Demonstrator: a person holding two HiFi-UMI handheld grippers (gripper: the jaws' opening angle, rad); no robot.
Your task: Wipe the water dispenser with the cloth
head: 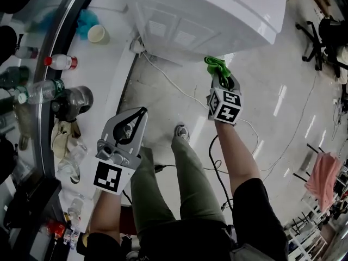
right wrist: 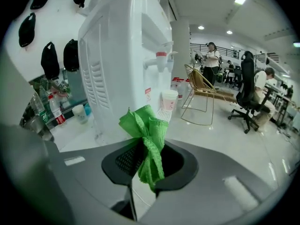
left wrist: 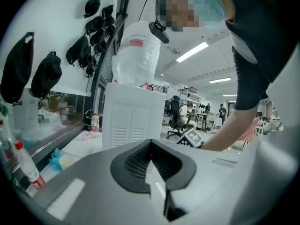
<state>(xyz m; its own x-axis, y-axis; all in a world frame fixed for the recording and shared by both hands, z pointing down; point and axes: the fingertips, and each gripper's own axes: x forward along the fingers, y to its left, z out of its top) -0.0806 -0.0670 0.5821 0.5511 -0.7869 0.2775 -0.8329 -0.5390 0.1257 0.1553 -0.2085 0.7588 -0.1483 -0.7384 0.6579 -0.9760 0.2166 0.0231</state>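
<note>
A glossy pale floor runs through an open workroom, and the white water dispenser [head: 217, 15] stands on it against a white ledge [head: 111, 64]. Your right gripper [head: 219, 76] hangs just short of the dispenser's side wall, its jaws clenched on a bunched green cloth [head: 216, 65]. The cloth sticks up past the fingertips, close to the wall, though you cannot tell whether it touches. Your left gripper [head: 141, 113] is held farther from the dispenser, its tips pressed together with nothing between them. On the ledge beside the dispenser sit a paper cup [head: 98, 33] and a red-capped bottle [head: 61, 62]. A white cable [head: 174, 83] trails from the dispenser's base across the floor.
</note>
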